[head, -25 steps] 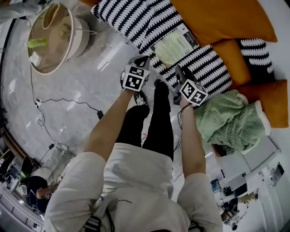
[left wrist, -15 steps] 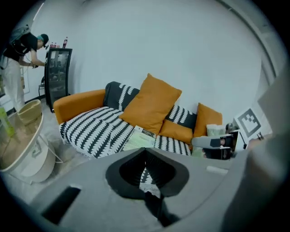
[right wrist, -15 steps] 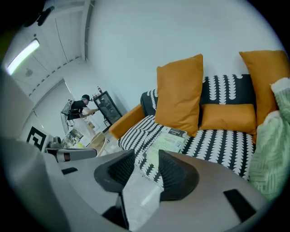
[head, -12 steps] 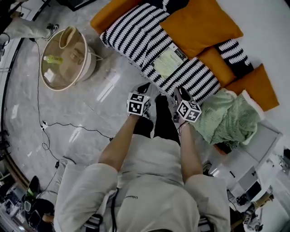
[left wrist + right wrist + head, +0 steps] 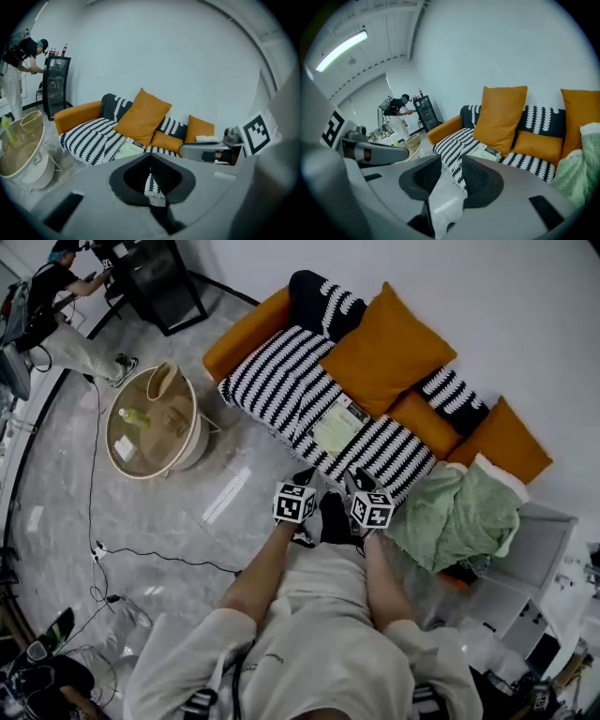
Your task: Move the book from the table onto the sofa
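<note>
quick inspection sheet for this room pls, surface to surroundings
surface: sofa seat covered by a striped throw; round table stands on the floor nearby
job's things: book lies flat on the throw, not on the table
clutter: bottle and tan container on the table; green blanket at the sofa's end
grippers: left tongs slightly apart, empty; right tongs apart, jaws have just been closing, nothing between them
cables: black cable across the floor
surroundings: person bent at a black cabinet; white wall
</note>
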`<state>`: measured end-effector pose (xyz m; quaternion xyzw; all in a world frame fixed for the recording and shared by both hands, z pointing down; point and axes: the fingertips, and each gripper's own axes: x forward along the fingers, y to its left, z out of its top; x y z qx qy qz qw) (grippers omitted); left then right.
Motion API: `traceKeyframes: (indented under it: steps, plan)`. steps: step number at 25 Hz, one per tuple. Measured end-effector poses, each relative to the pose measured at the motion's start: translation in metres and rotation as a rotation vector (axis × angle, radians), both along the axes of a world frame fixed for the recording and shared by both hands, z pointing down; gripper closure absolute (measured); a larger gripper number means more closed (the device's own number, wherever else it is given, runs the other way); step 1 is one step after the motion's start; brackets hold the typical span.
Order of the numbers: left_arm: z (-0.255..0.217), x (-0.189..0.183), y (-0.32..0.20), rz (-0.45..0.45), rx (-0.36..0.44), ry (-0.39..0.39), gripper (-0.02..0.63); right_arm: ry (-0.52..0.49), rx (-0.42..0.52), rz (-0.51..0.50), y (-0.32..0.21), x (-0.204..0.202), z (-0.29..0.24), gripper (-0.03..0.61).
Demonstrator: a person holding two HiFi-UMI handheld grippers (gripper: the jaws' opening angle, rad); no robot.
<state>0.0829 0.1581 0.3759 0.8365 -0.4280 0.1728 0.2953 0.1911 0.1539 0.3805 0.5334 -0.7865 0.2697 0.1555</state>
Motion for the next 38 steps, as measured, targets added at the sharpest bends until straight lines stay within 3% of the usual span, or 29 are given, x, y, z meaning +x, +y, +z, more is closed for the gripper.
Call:
traceKeyframes:
  steps: [2,4,9,14,18,24,38]
  plan:
    - [-0.009,0.006,0.023,0.031,0.001,0.004,0.606,0.032,-0.012,-0.031,0.017,-0.001,-0.003,0.458]
    - [-0.010,0.006,0.034,0.042,-0.018,0.022,0.606,0.028,-0.015,-0.044,0.026,-0.001,-0.009,0.516]
    - [-0.008,-0.003,0.032,-0.027,-0.071,0.096,0.606,0.046,0.015,-0.106,0.041,-0.007,-0.027,0.571]
    - [-0.012,0.025,0.029,0.026,-0.034,0.081,0.606,0.162,0.035,-0.116,0.052,0.003,-0.028,0.571]
    - [-0.023,0.040,0.030,0.076,0.009,0.076,0.606,0.158,0.051,-0.100,0.057,0.007,-0.033,0.572]
    - [-0.022,0.046,0.035,0.120,0.034,0.006,0.606,0.182,0.038,-0.071,0.055,0.015,-0.033,0.572]
    - [-0.009,0.020,0.039,0.052,-0.002,-0.011,0.606,0.158,0.013,-0.062,0.049,0.014,-0.029,0.572]
